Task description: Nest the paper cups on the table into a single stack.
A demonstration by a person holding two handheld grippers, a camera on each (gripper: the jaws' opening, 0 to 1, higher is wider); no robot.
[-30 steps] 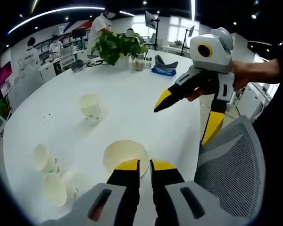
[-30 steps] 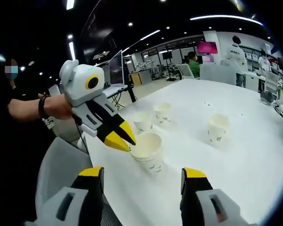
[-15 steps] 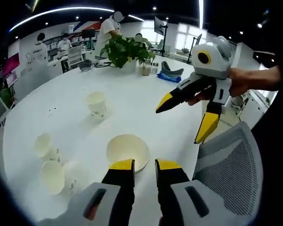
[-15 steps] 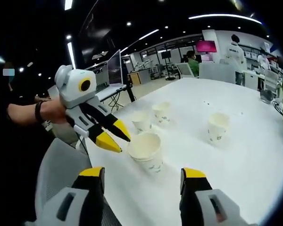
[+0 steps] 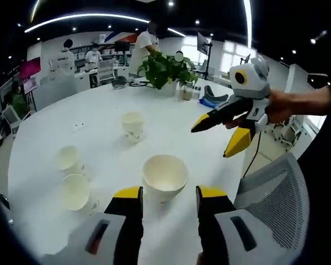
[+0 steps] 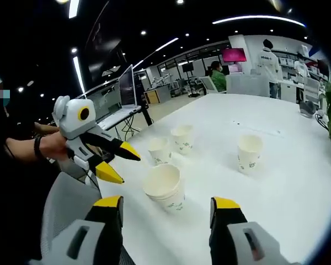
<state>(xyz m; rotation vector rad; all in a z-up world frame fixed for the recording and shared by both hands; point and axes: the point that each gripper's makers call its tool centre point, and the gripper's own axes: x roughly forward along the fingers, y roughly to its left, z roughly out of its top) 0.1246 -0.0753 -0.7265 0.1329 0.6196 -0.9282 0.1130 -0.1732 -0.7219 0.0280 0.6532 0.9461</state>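
the paper cups are off-white with a faint small print on their sides, all upright on the white round tabletop. four places hold cups: a nested stack near the tabletop's near edge, showing layered rims in the right gripper view, a pair of single cups close together toward one side edge, and a lone cup farther in toward the middle. the left gripper has its yellow-tipped jaws spread wide and empty, the stack just ahead between their lines but not touched. the right gripper also hangs wide open, holding nothing, with the stack just beyond its jaws. a grey mesh chair stands at the table's near edge.
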